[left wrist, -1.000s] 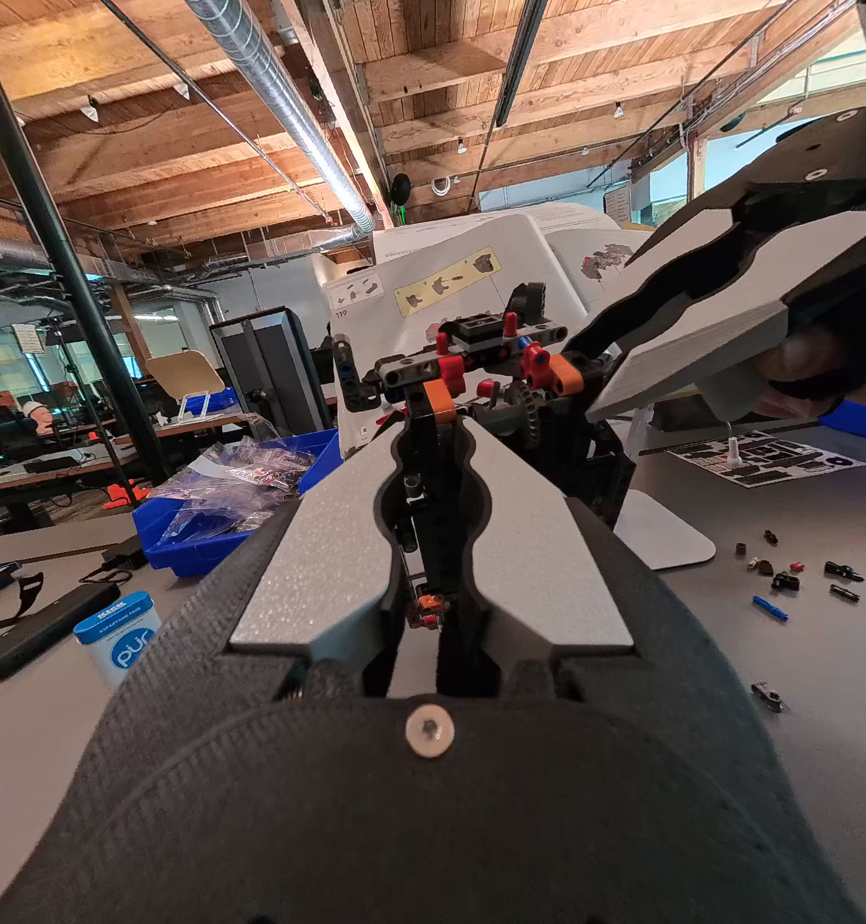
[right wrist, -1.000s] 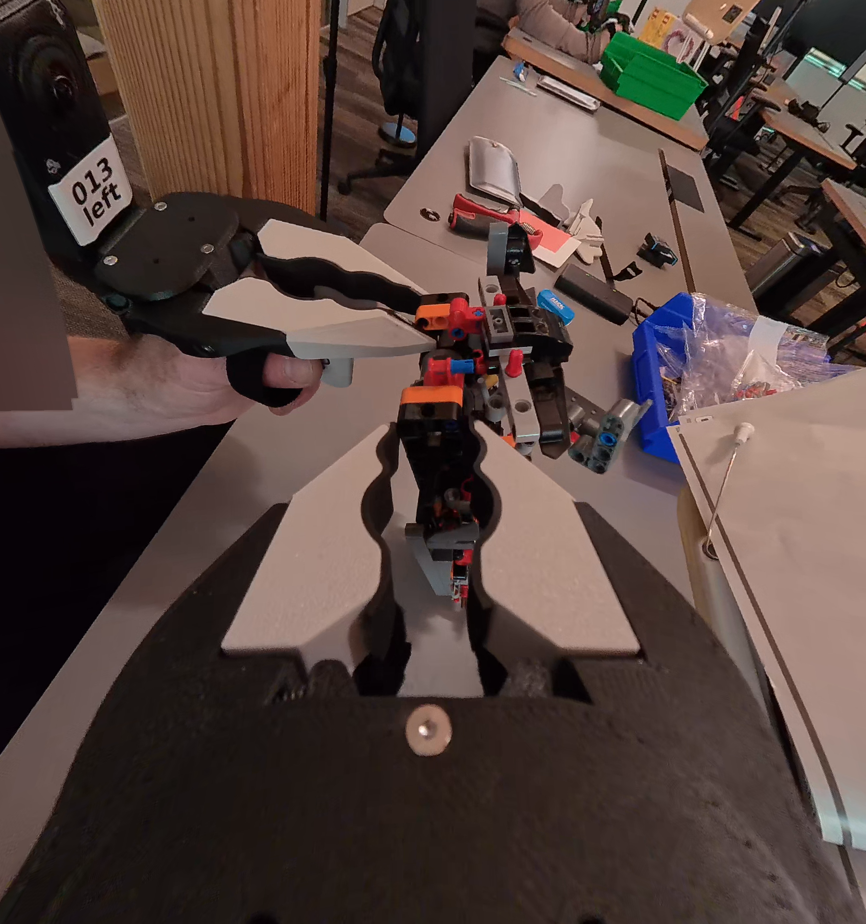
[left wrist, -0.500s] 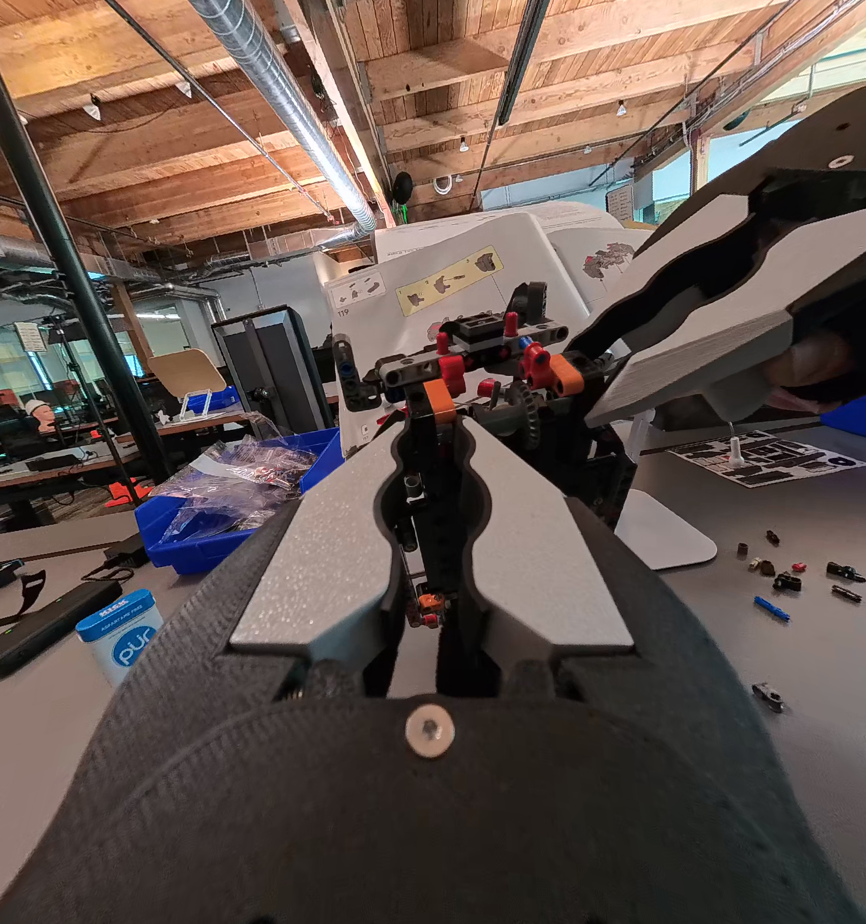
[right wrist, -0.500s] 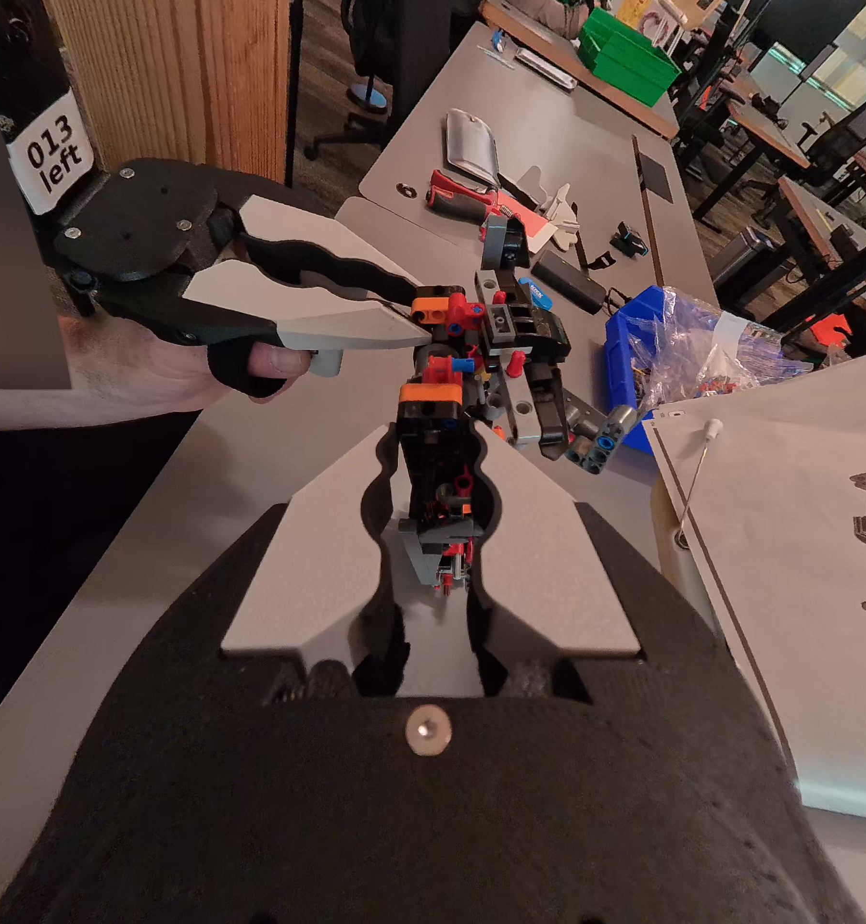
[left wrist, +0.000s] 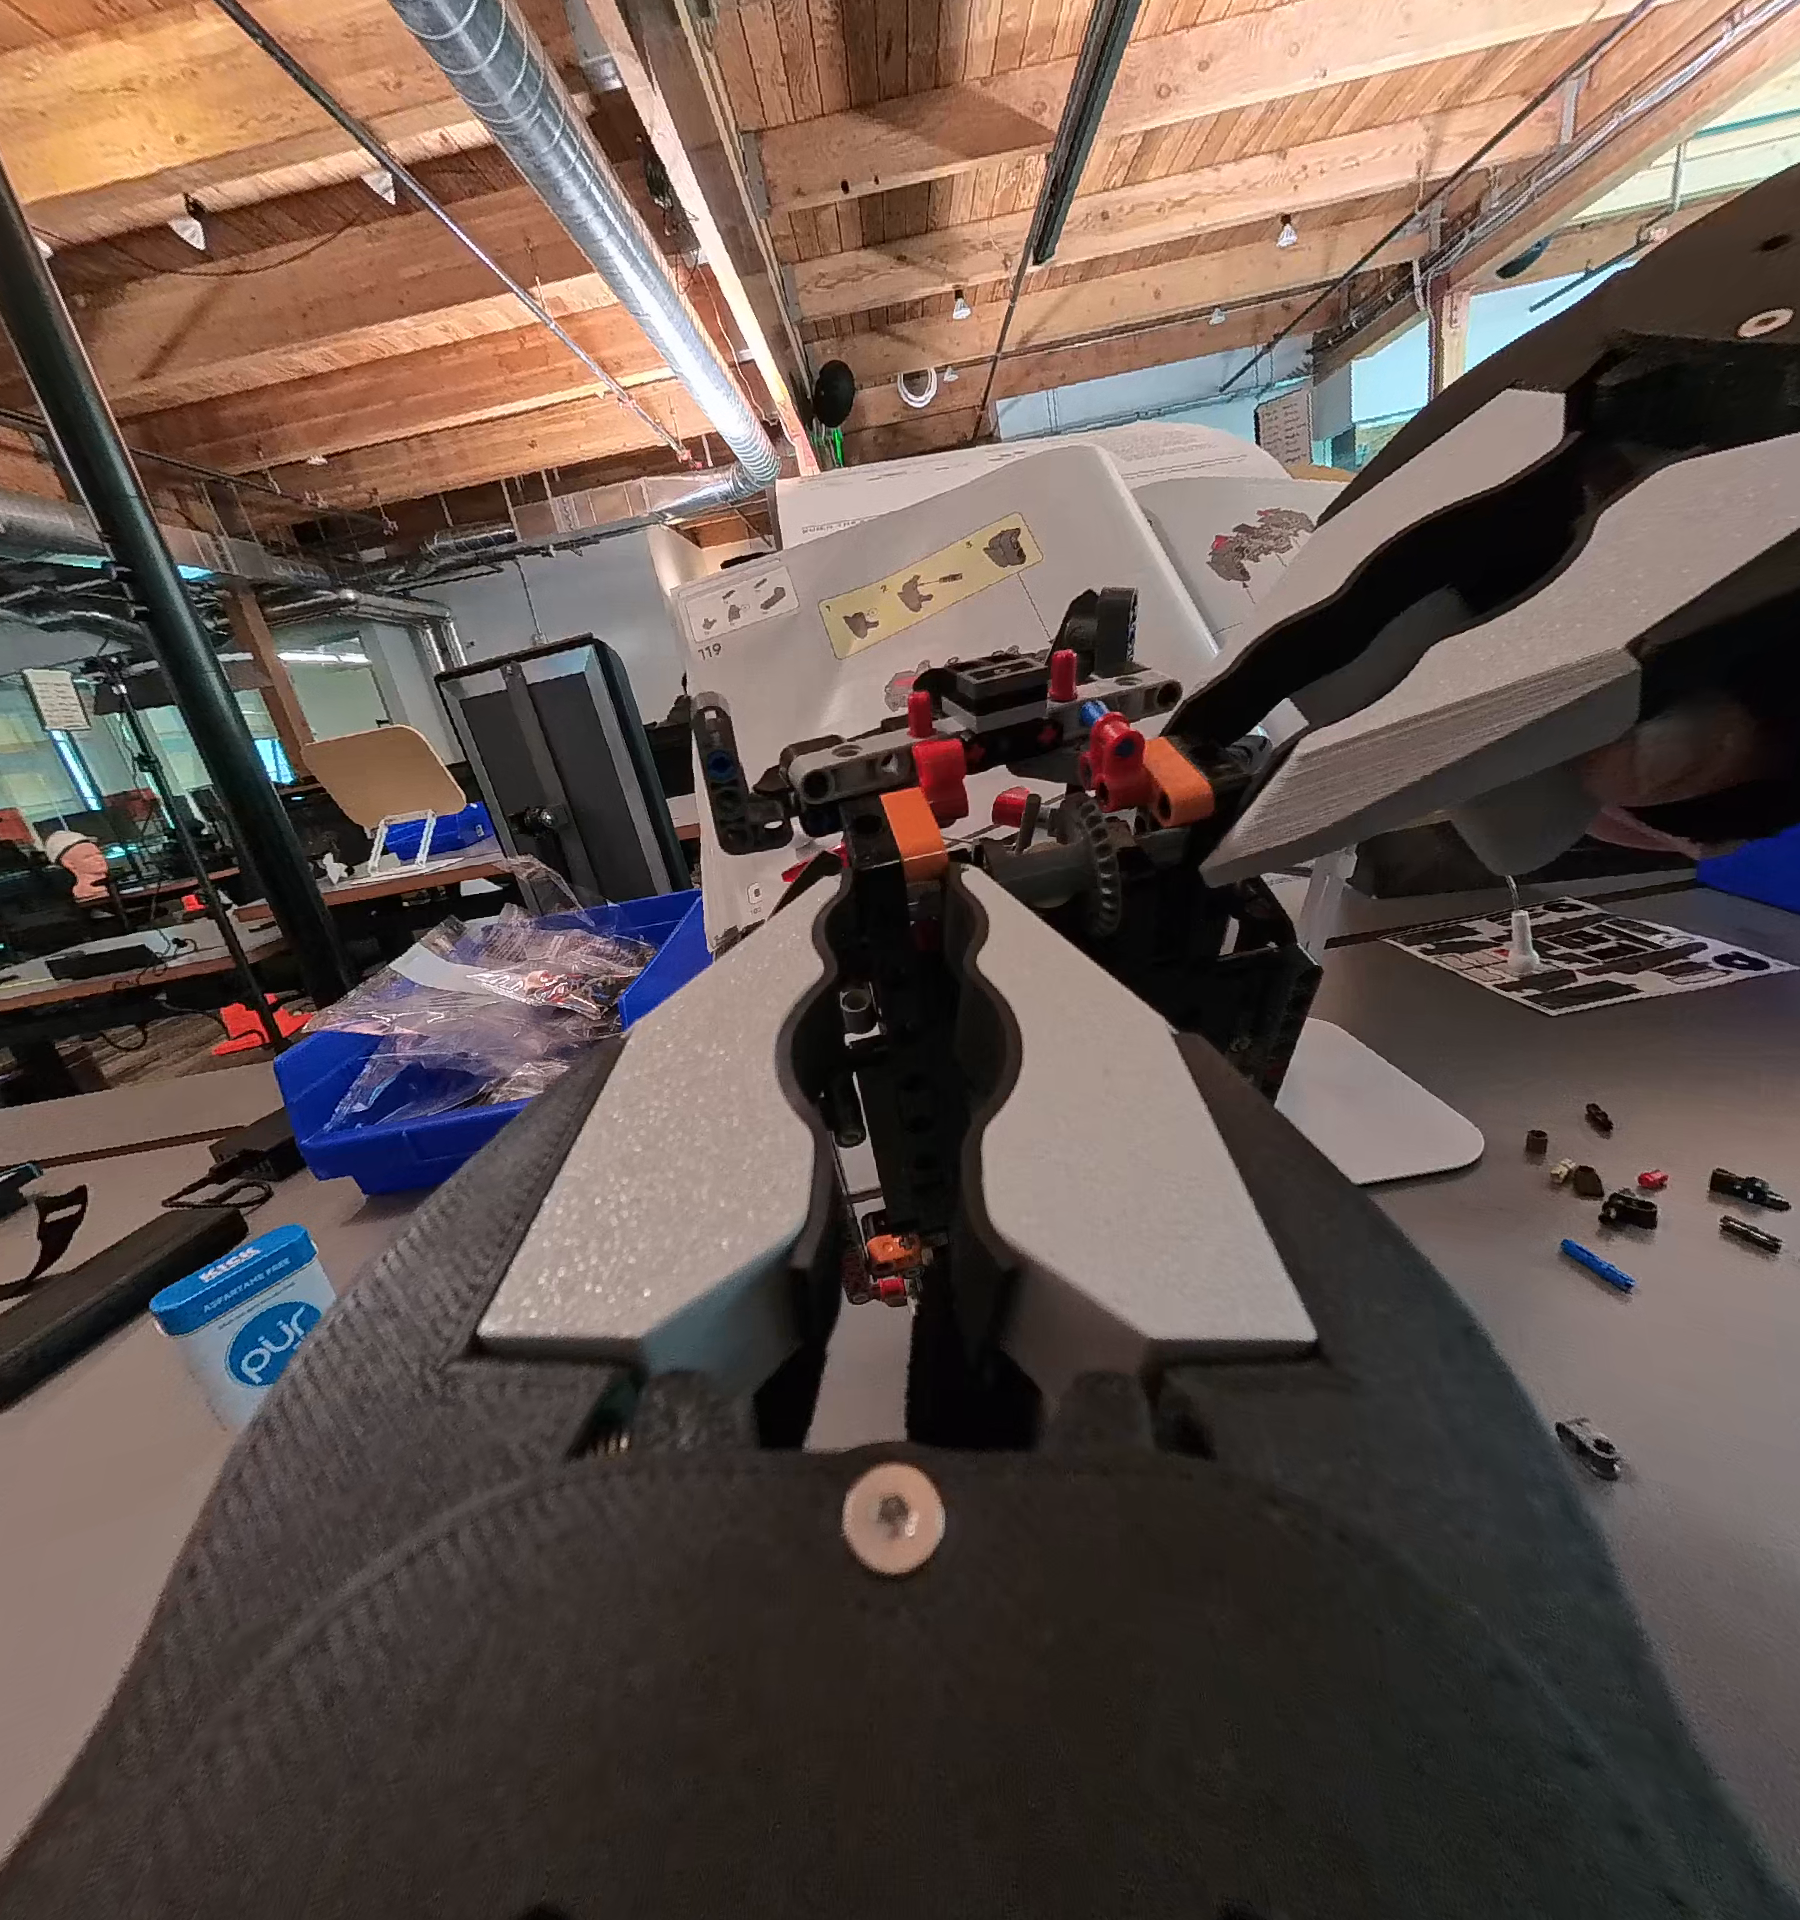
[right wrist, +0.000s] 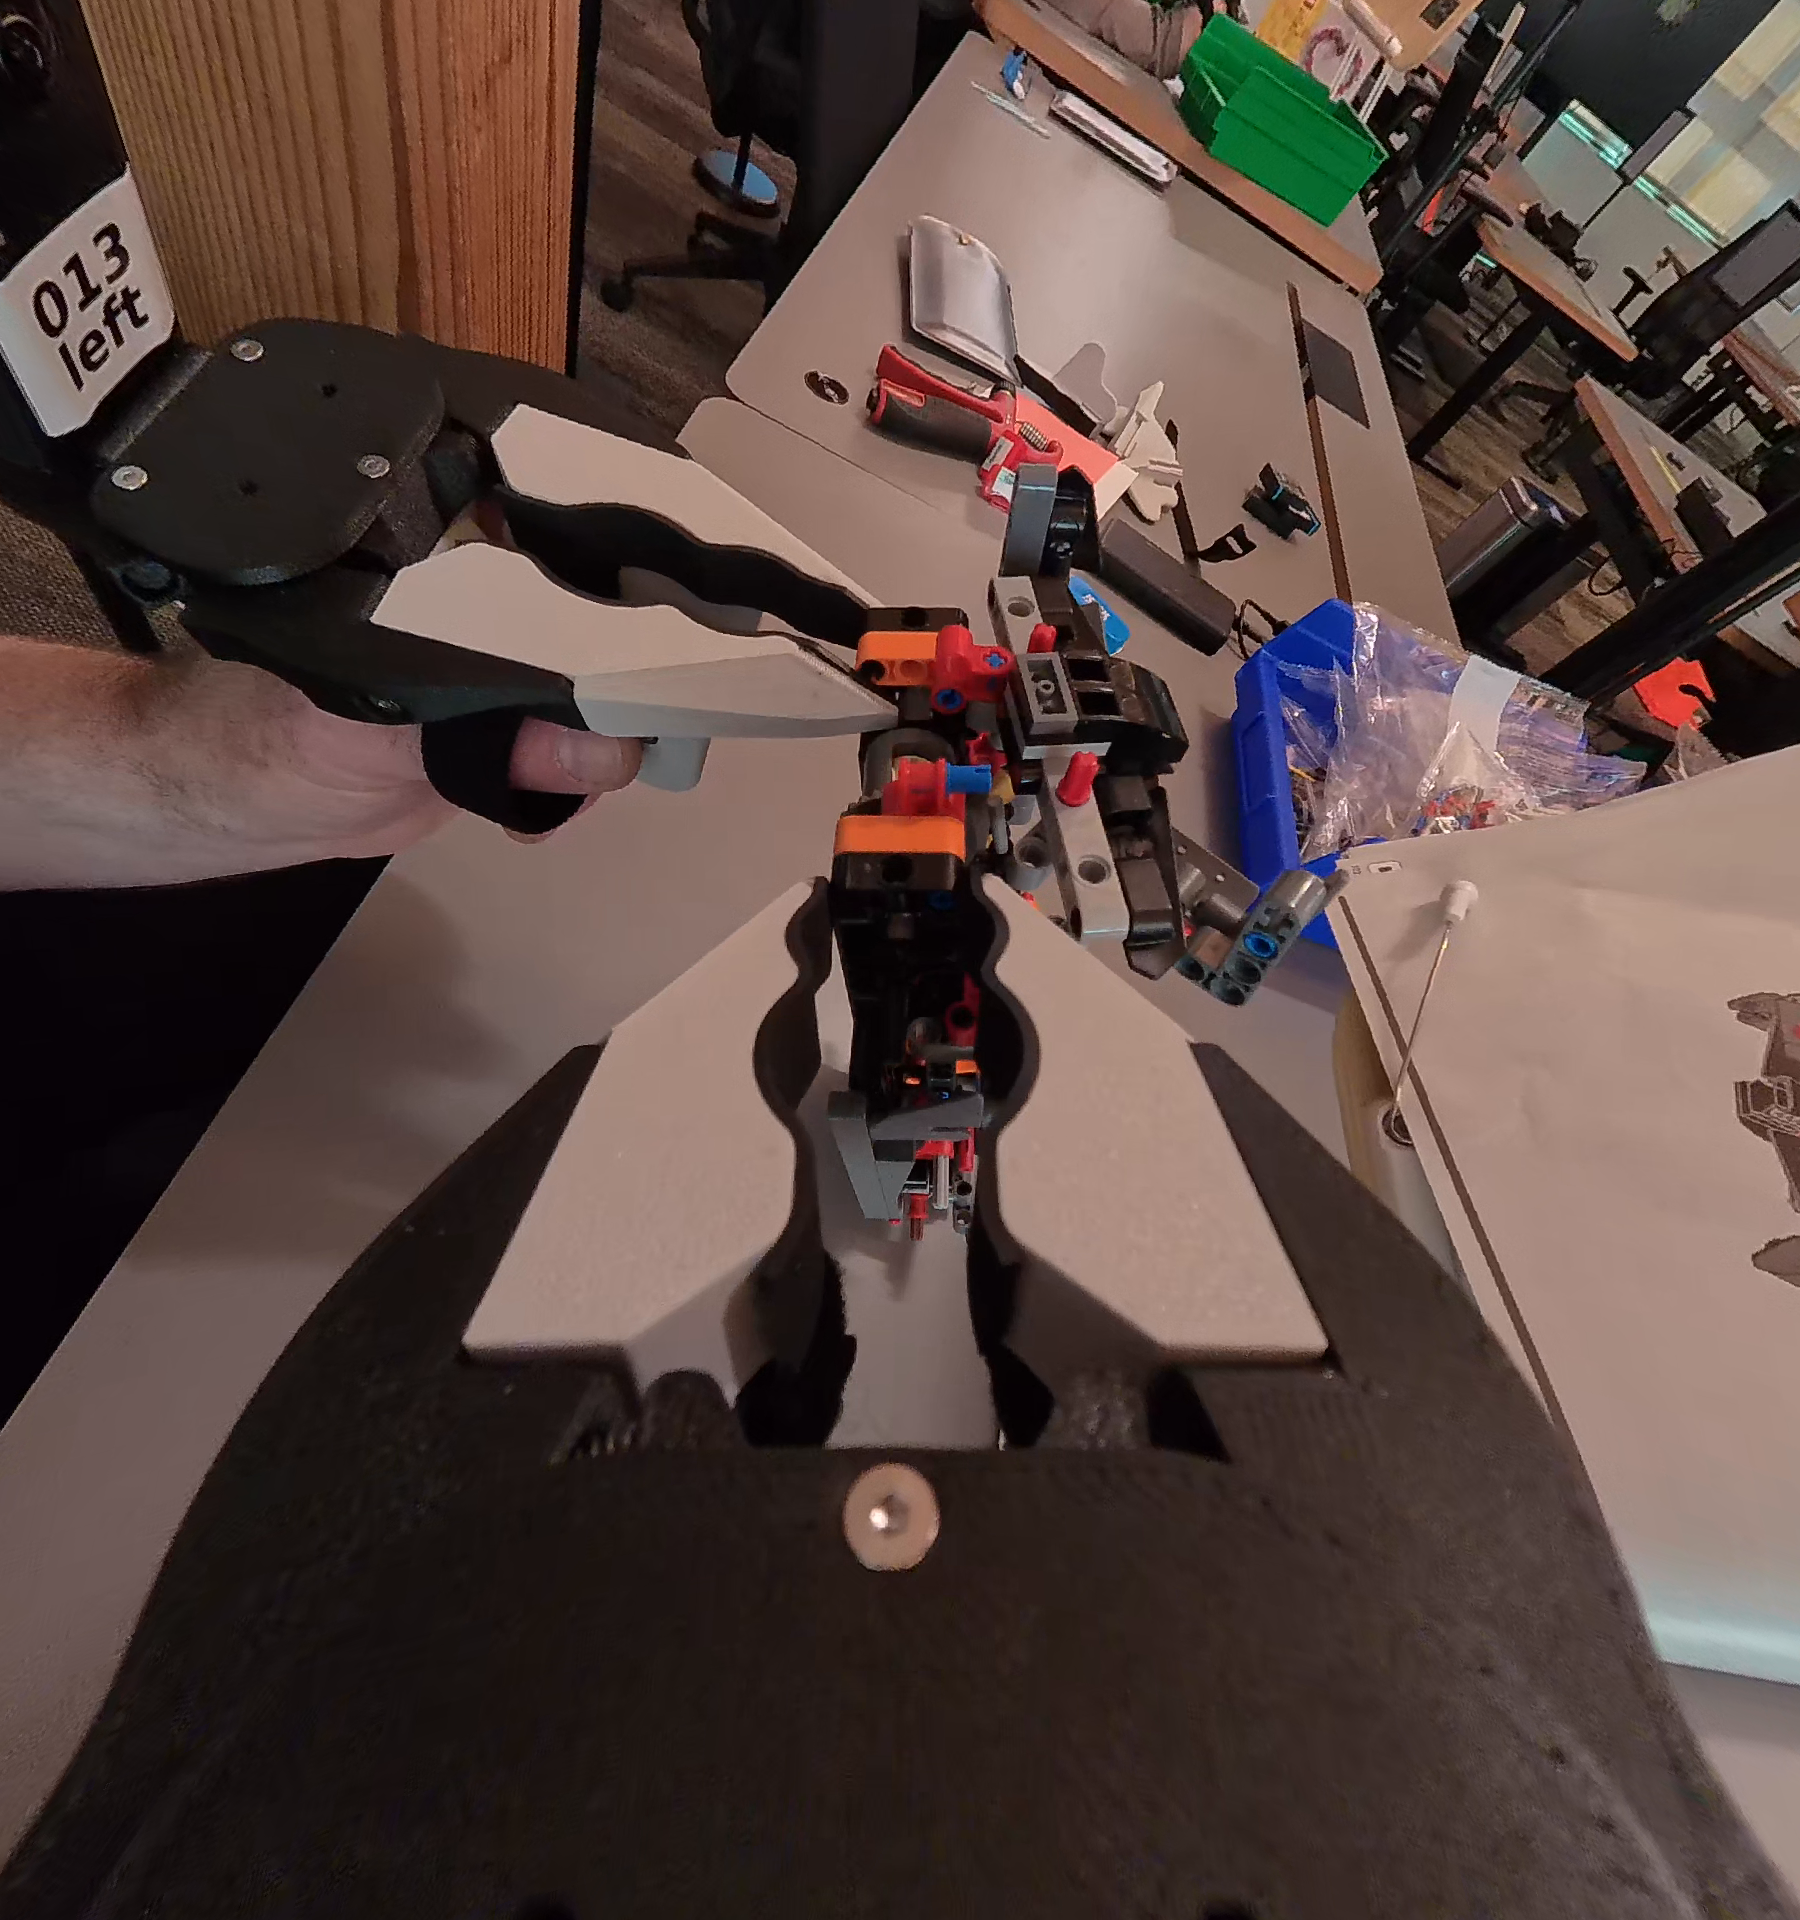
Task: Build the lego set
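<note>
Both clamp the lego model above the surface — left hand-held gripper closed on its black frame, right hand-held gripper closed on another end. Blue bin holds clear plastic bags of pieces — loose pieces lie on the surface nearby.

A white-and-blue gum canister stands on the grey worktop beside a flat black device. On a neighbouring table lie a red-handled tool and green plastic bins. Overhead runs a silver spiral duct.
</note>
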Demonstrator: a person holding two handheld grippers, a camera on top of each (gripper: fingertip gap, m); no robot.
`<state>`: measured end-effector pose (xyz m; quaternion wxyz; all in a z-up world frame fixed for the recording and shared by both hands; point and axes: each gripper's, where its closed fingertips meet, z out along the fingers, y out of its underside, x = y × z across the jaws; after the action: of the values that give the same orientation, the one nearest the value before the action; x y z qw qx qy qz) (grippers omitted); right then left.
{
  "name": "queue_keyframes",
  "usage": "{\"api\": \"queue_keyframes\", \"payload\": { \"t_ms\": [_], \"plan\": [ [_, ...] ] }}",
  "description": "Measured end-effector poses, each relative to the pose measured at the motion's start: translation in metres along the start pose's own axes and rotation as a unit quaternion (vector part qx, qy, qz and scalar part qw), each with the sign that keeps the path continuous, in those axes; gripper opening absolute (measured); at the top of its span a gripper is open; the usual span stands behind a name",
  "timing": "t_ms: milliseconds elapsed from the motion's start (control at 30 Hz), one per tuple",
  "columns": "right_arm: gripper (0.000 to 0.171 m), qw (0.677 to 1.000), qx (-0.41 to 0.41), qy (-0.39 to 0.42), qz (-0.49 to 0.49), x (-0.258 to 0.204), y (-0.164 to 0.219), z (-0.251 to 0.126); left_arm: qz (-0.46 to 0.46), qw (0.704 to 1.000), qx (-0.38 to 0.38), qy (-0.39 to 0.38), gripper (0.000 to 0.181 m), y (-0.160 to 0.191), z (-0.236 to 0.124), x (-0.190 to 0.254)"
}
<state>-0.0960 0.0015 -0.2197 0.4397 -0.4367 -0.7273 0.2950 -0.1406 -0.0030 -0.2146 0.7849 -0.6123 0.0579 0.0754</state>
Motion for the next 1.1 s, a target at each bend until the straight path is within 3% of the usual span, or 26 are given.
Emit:
{"api": "queue_keyframes", "payload": {
  "t_ms": [1100],
  "plan": [
    [0.027,0.999,0.04,0.028,-0.004,0.007,-0.018,-0.018,-0.024,1.0,0.003,0.012,0.013,0.001,0.001,-0.003]
  ]
}}
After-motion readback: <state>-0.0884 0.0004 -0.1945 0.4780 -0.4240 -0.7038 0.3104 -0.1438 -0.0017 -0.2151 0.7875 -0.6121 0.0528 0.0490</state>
